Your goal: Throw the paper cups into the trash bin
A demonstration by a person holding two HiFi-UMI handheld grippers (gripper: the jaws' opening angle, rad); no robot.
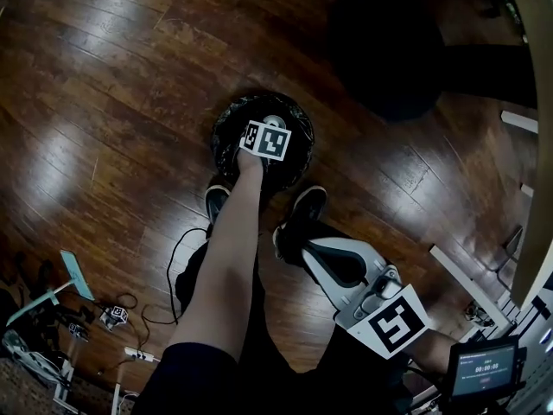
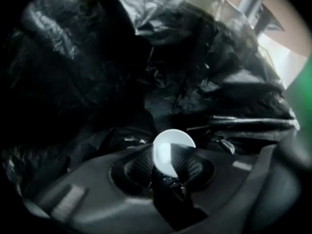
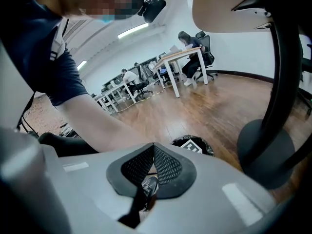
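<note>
The white paper cup sits right at the tips of the left gripper, with its round pale face turned up towards the camera. The jaws stand parted on either side of it. They have let go rather than clamping it, so the cup looks loose, though it has not dropped clear of the pads.

Beyond the jaw tips and all around them is the crumpled black plastic liner of the round trash bin. This gripper is reaching down inside the bin's mouth.

The main risk, as I judge it, is the cup riding back out. It is light and lies between the pads, so it could cling to one ribbed pad or catch on a jaw edge. A quick lift could then flick it over the rim onto the brown wooden floor. A second risk is the liner, whose folds bulge close to the jaws. A snagged fold could be dragged up with the gripper, tipping the cup out or pulling the bag off the rim.

The person's black shoes stand just beside the bin, so a nudge could shift it.

The right gripper is held back near the body with its jaws closed together on nothing.
</note>
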